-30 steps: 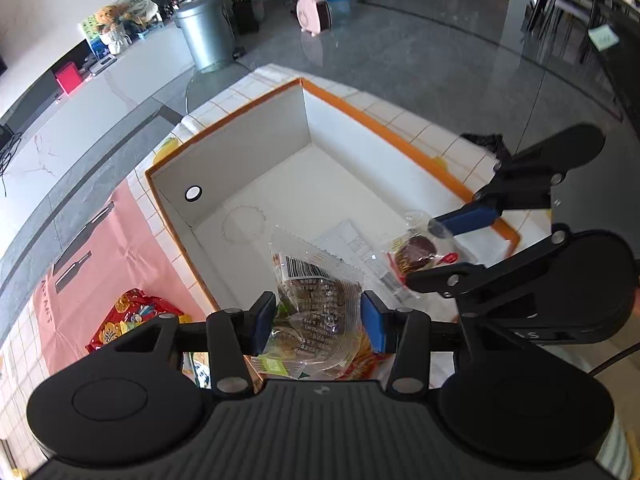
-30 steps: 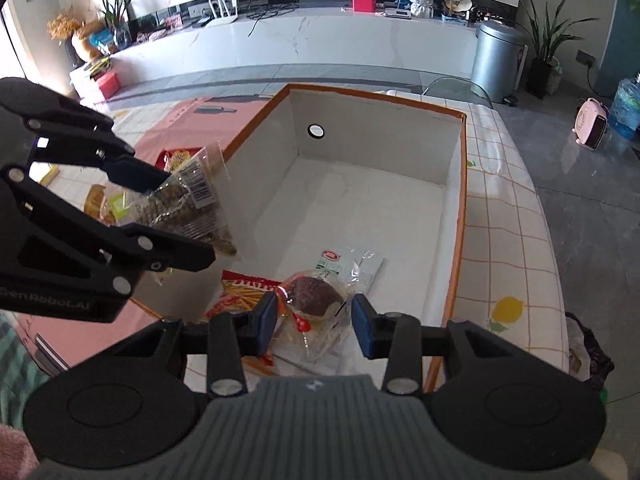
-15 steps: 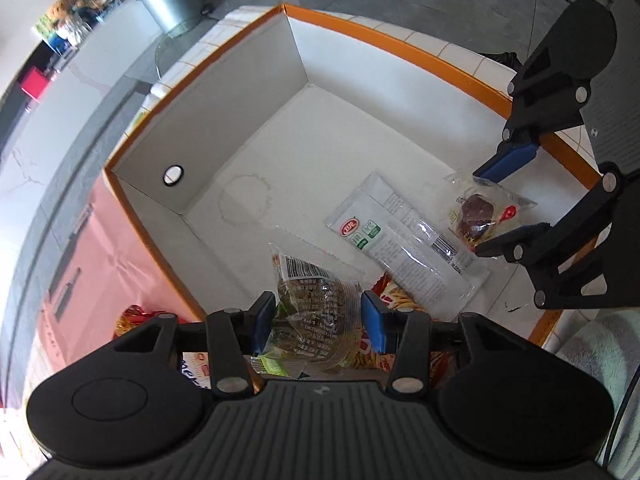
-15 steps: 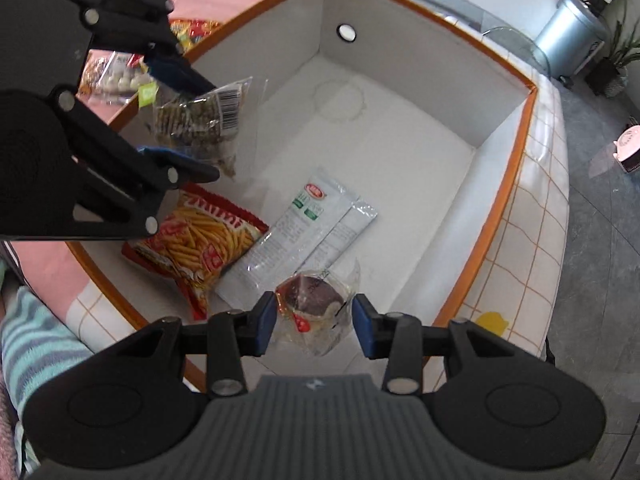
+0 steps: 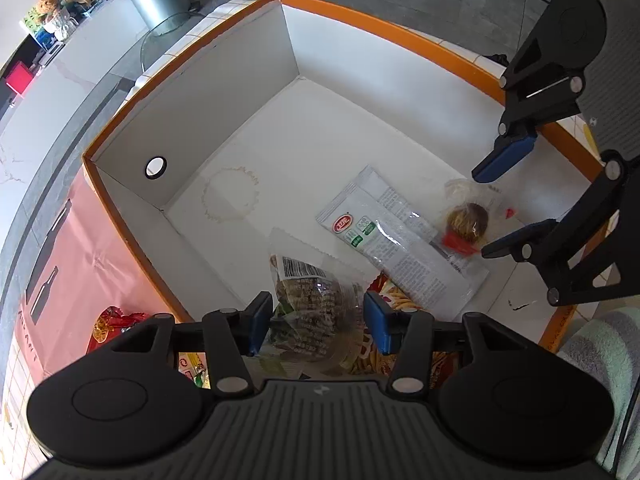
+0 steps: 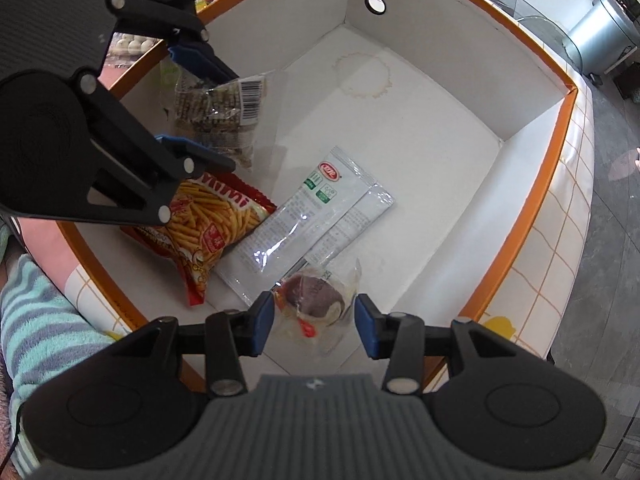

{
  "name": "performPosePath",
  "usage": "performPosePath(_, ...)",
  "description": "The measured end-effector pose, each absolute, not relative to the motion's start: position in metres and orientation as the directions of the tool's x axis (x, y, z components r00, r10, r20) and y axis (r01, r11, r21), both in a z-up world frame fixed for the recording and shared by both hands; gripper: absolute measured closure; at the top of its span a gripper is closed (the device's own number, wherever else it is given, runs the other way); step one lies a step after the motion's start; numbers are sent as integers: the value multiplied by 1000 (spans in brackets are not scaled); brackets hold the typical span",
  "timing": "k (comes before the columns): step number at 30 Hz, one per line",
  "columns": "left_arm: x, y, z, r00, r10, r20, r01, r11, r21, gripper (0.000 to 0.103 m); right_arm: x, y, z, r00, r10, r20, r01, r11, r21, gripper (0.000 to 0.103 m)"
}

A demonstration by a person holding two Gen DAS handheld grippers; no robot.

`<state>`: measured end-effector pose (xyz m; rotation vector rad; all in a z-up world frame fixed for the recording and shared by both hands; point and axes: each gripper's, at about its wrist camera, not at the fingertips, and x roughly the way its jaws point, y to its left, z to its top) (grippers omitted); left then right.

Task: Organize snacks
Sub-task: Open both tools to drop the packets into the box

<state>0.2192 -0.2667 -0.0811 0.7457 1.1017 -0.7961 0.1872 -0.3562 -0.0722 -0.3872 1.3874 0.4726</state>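
Observation:
A white box with an orange rim holds snacks. My left gripper is shut on a clear bag of dark seaweed-like snack, held above the box's near left side. My right gripper has widened around a clear packet with a brown round cake, which seems to rest low over the box floor. On the floor lie a white packet with a red logo and a red bag of fries sticks.
Outside the box on a pink mat lie a red snack bag and a packet of white balls. The tiled table surrounds the box. A striped towel lies at the near edge.
Both grippers moved lower into the box. The right gripper's jaws have opened wider around the cake packet. The left still holds the dark snack bag.

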Motion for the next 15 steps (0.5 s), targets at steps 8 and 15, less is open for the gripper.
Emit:
performPosePath(8,208,-257,-56,267,-229,-936,840,532,110,41,183,-355,-62,128,79,-989,-490,872,6,51)
performPosePath(15,180,-231,-20,327,-280,-903,802,588,108,41,160,-347,-37,186,75,-980,-419,908,-10,48)
